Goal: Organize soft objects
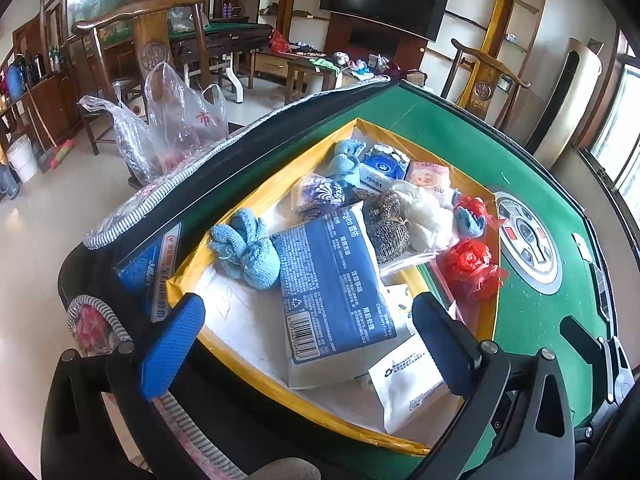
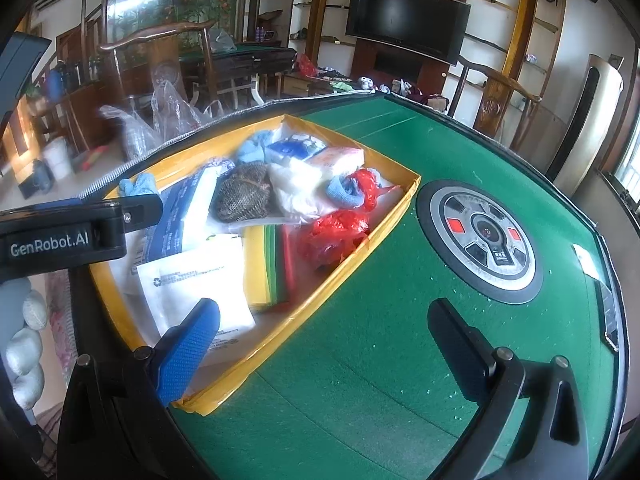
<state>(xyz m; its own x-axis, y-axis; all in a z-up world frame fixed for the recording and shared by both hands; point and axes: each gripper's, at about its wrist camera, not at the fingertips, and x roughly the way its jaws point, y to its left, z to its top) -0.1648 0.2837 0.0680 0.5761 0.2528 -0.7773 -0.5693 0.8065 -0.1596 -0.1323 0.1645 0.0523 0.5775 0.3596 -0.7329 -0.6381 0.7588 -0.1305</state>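
Two grippers hang over a green table (image 2: pixel 360 340), and we see both with their fingers spread apart and nothing between them. Our left gripper (image 1: pixel 308 344) hovers above the near end of a yellow tray (image 1: pixel 256 196). Our right gripper (image 2: pixel 324 348) sits over the tray's near right corner, one blue pad (image 2: pixel 188 352) over the tray and the other finger over bare felt.

All the soft things lie inside the tray. Nearest the left gripper is a blue tissue pack (image 1: pixel 332 292), lying flat, with a white pouch (image 1: pixel 408 384) overlapping its near corner. Beside the pack's far left corner rests a blue knitted bootie (image 1: pixel 246 248); a second bootie (image 1: pixel 348 160) lies further back, and a third knitted piece (image 1: pixel 470 218) sits just beside a red bag (image 1: pixel 472 264) at the right wall. Between them we find a dark mesh scrubber (image 1: pixel 386 224) touching a crumpled white bag (image 1: pixel 428 212). At the far end lie a Vinda pack (image 1: pixel 384 166) and a pink pack (image 1: pixel 428 176) side by side. In the right view a stack of coloured felt sheets (image 2: pixel 272 264) shows under the white pouch's edge.

Beyond the tray, a round control panel (image 2: pixel 484 240) is set in the table centre, and clear plastic bags (image 1: pixel 176 128) stand at the far left edge.
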